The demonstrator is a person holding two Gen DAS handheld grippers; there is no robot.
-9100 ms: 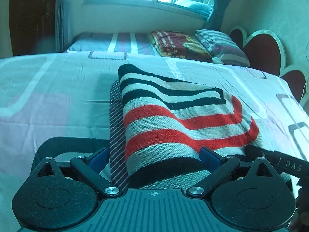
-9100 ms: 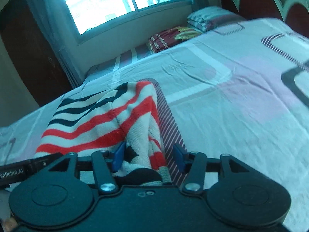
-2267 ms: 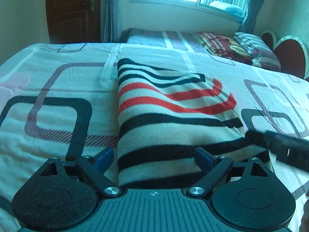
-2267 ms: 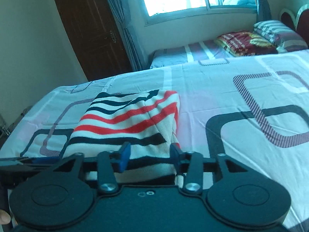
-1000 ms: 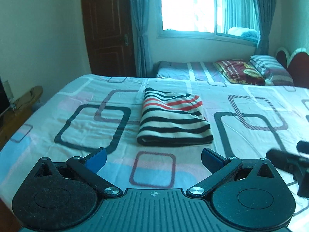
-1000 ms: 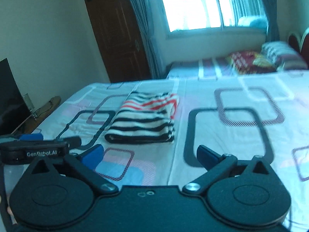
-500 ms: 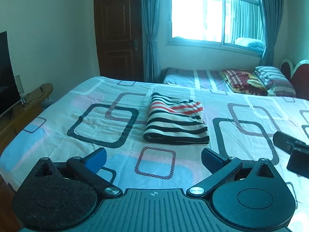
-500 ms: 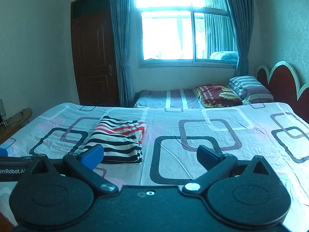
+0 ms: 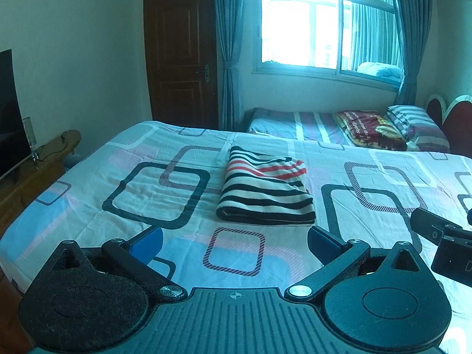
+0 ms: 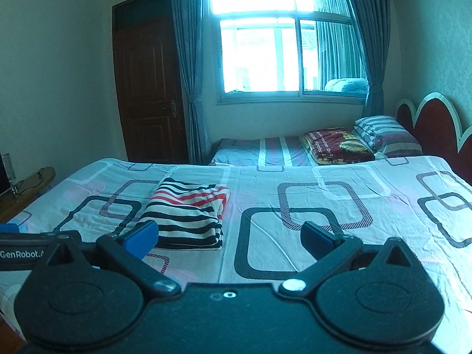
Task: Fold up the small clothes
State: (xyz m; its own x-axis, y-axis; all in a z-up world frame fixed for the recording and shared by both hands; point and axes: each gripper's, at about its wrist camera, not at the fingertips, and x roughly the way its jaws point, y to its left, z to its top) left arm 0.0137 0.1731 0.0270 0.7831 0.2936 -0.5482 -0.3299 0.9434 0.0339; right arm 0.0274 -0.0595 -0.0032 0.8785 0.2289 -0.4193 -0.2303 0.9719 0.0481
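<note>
Lying folded on the bed (image 9: 88, 206), striped garment (image 9: 265, 194) well beyond both empty, wide-spread grippers: left gripper (image 9: 234, 240), right gripper (image 10: 230, 236).

1. Bed (image 9: 88, 206) fills the lower half of both wrist views; its sheet is pale with rounded-square outlines in dark, striped and pink tones.
2. Folded striped garment (image 9: 265, 194) (black, white, red bands) lies flat on the sheet, left of centre in the right wrist view (image 10: 188, 215).
3. Folded edge of the garment faces the cameras.
4. Sheet around the garment shows light creases.
</note>
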